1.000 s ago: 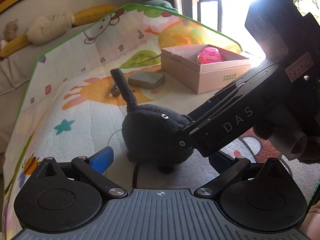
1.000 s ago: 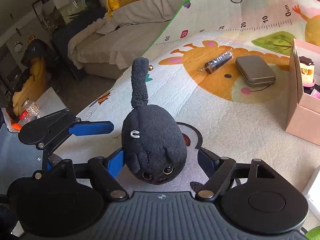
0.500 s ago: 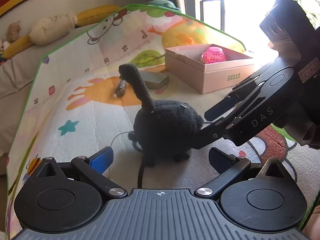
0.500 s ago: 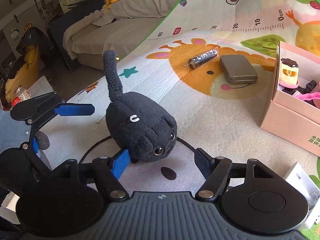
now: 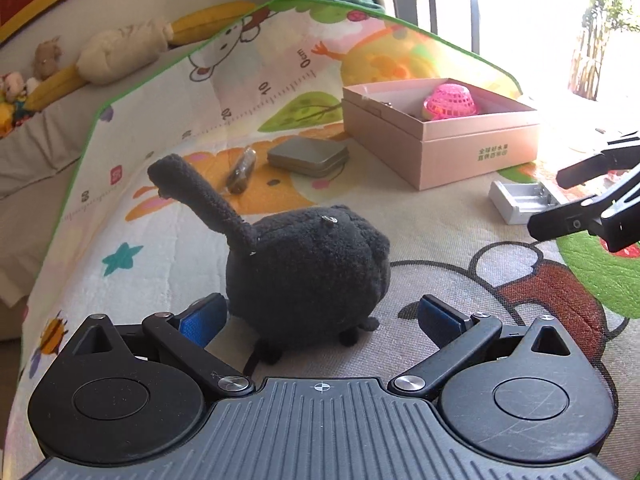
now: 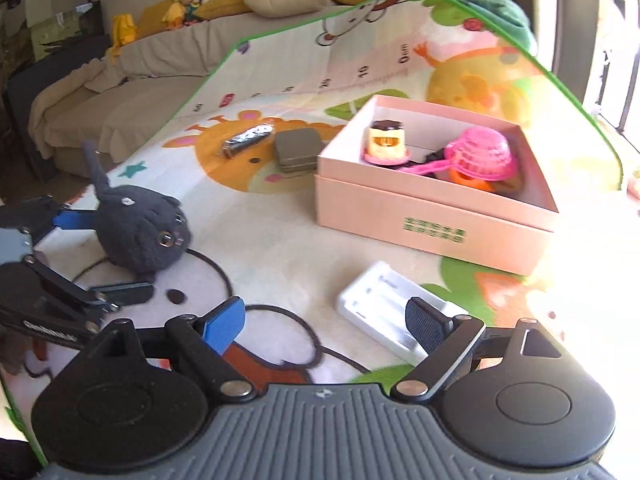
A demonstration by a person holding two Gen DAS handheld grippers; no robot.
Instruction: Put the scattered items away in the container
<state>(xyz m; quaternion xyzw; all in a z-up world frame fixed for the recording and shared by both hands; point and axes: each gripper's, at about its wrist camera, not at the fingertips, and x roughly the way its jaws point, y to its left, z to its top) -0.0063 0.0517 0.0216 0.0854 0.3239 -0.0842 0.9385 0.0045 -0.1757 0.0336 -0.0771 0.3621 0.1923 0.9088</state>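
Note:
A black plush cat [image 5: 308, 276] stands on the play mat, tail up, between the tips of my left gripper [image 5: 320, 320]. That gripper is open, its right pad well off the plush. In the right wrist view the same cat [image 6: 140, 228] lies at the left with the left gripper [image 6: 100, 256] around it. My right gripper [image 6: 324, 324] has its jaws opening, with only mat between them. A white plastic tray [image 6: 384, 312] lies by its right finger. The pink box [image 6: 432, 216] holds a pink mesh ball [image 6: 484, 154] and a small toy [image 6: 386, 142].
A grey tin [image 6: 298, 148] and a dark wrapped stick [image 6: 248, 140] lie on the mat left of the box. The play mat [image 6: 280, 248] ends in a green border, with a sofa [image 6: 120, 80] beyond it. Bright light washes out the right side.
The right gripper let go of the plush cat and swung right toward the box and white tray. The cat turned and stays on the mat. The left gripper moved up around it.

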